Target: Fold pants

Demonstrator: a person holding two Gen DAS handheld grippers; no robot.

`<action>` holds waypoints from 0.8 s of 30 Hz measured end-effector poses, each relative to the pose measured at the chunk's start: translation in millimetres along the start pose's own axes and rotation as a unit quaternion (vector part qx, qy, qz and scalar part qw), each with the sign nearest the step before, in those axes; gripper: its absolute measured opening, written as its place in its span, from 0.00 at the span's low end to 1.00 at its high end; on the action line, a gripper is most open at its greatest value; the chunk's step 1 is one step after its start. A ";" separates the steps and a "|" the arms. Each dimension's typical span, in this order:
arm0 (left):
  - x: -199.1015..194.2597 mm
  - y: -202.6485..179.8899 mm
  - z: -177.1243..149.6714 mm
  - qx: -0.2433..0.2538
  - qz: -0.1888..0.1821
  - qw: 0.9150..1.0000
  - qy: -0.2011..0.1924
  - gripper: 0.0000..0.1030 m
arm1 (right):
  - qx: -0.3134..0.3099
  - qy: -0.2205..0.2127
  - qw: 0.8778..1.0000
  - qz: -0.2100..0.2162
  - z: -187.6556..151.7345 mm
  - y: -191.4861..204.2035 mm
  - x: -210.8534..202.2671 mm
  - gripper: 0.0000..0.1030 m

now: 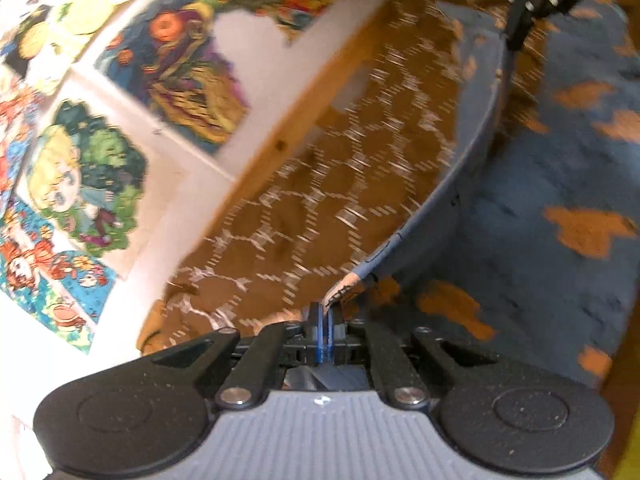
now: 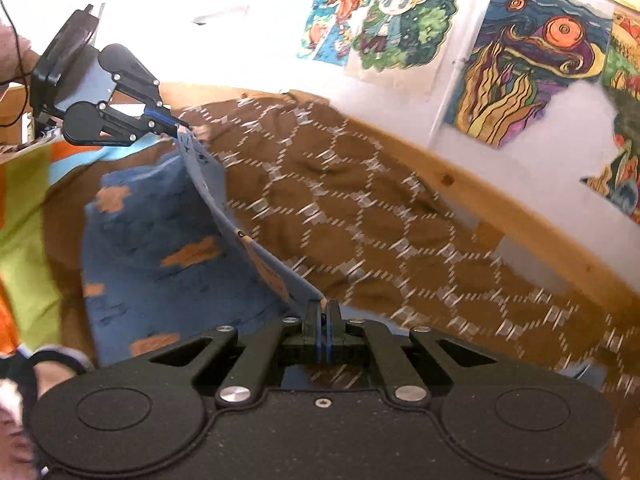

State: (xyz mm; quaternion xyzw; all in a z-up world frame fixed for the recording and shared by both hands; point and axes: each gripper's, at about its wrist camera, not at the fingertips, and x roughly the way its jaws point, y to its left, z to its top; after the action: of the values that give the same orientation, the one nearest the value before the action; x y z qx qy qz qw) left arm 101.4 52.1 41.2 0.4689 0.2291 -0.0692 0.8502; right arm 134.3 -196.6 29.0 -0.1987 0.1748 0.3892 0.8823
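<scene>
Pinching the hem of soft, light, floppy blue pants (image 2: 160, 264) between both closed claws, left gripper (image 1: 325, 320) and right gripper (image 2: 324, 312), stretched taut over a brown patterned bedspread (image 2: 360, 220); best held by corners.

Left wrist view: sits just behind the left tongs (image 1: 325, 316), looking forward and slightly down along the bed's brown patterned cover (image 1: 360, 168), rolled, close to the cloth. Right wrist view: same seat behind the right tongs (image 2: 324, 312), facing the wall drawings (image 2: 516, 76). Both share the blue pants (image 1: 540, 184), cover, wooden bed rail (image 2: 480, 188), drawings. Right view also catches the left tongs (image 2: 176, 122) at upper left.
</scene>
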 end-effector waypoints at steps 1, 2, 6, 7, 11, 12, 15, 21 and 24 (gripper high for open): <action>-1.8 -7.3 -3.1 0.007 -0.007 1.000 0.006 0.03 | 0.001 0.005 1.000 0.002 -7.6 8.2 -0.7 0.01; -1.7 -13.0 -6.8 0.013 -0.013 1.000 0.013 0.03 | 0.000 0.011 1.000 0.001 -15.0 16.4 -0.8 0.01; -1.5 -34.3 -18.0 0.027 -0.023 0.999 0.037 0.03 | 0.013 0.030 0.999 -0.004 -42.1 46.6 2.7 0.01; -2.6 -39.2 -21.4 0.028 -0.027 0.998 0.041 0.03 | 0.020 0.032 0.999 -0.006 -46.8 51.3 3.4 0.01; -6.3 -51.6 -27.3 0.028 -0.037 0.998 0.051 0.03 | 0.046 0.030 0.998 -0.019 -63.9 68.3 4.4 0.01; -7.4 -54.5 -29.0 0.030 -0.039 0.997 0.053 0.03 | 0.058 0.028 0.998 -0.022 -67.7 69.9 4.2 0.01; -7.9 -63.1 -33.9 0.037 -0.045 0.996 0.064 0.02 | 0.052 0.036 0.998 -0.019 -76.6 77.6 5.6 0.01; -5.1 -76.4 -41.0 0.032 -0.049 0.995 0.086 0.03 | 0.035 0.051 0.998 -0.022 -78.0 82.2 10.8 0.01; -5.0 -79.3 -42.1 0.026 -0.045 0.994 0.092 0.06 | 0.023 0.054 0.998 -0.023 -80.7 85.4 12.6 0.03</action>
State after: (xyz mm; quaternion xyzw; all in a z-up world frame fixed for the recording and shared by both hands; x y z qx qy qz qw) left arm 57.0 42.8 -36.4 0.4848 0.3249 -0.0700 0.8090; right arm 65.4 -175.3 -64.5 -0.2031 0.2269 0.3531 0.8846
